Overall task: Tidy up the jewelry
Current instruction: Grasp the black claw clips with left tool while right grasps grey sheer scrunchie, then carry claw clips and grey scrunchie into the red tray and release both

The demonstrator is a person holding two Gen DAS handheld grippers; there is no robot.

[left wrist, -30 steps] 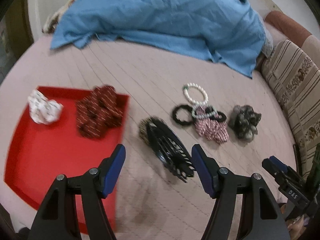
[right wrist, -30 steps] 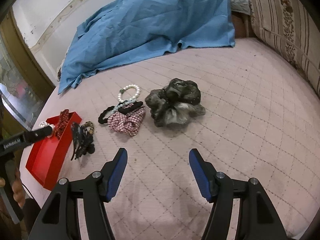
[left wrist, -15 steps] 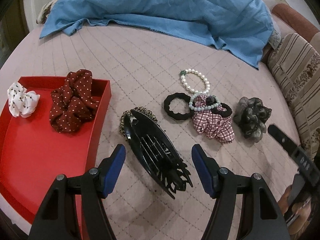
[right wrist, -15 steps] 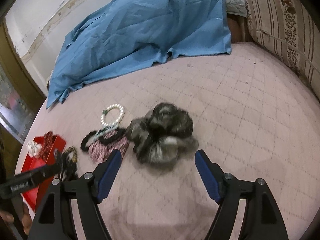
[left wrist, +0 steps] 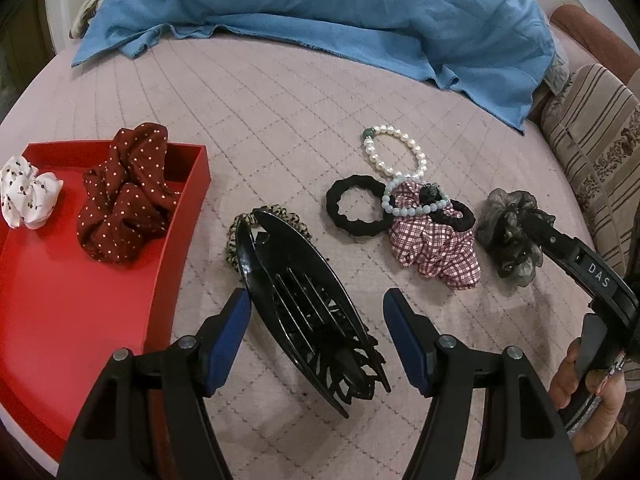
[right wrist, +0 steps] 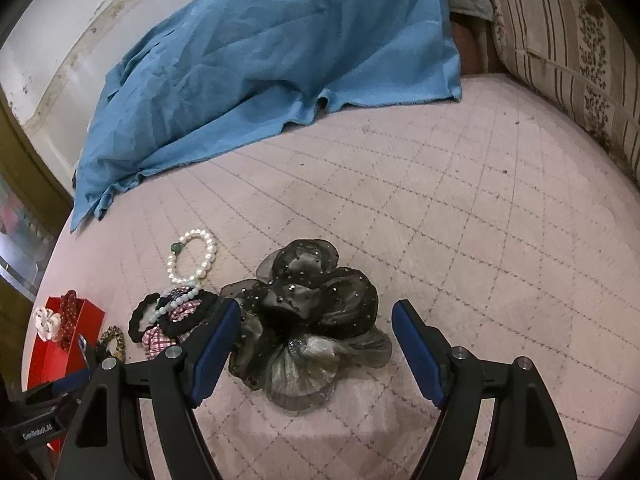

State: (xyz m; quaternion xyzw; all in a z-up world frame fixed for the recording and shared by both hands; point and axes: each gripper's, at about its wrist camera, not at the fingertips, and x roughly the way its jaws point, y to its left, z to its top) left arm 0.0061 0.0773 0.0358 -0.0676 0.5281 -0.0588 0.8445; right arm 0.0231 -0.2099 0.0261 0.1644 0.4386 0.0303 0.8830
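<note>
Jewelry and hair pieces lie spread on a pink quilted bed (left wrist: 280, 112) as we hold both grippers low over them. In the left wrist view our left gripper (left wrist: 316, 332), at lower centre of the frame, stands released, its blue pads on either side of a large black claw clip (left wrist: 304, 304) without closing on it; the left pad looks very near the clip's edge, but we cannot tell whether it touches. A leopard-print hair tie (left wrist: 240, 236) peeks from under the clip's far end. At left sits a red tray (left wrist: 72, 300) holding a maroon polka-dot scrunchie (left wrist: 124, 200) and a white printed scrunchie (left wrist: 28, 192). Right of centre we see a black hair tie (left wrist: 352, 206), a pearl bracelet (left wrist: 394, 152) above it, and a pale bead bracelet (left wrist: 416, 200) draped over a red plaid scrunchie (left wrist: 436, 252).

In the right wrist view our right gripper (right wrist: 316, 346), at lower centre, is likewise released, its fingers straddling a sheer black sequined scrunchie (right wrist: 312, 320) that lies on the bed between them, gripped by neither pad. The left wrist view shows the same scrunchie at right of the frame, with one dark finger of that gripper alongside it. A blue sheet (right wrist: 260, 52) is heaped across the top of both frames, and a striped cushion (right wrist: 568, 40) fills the upper right.
</note>
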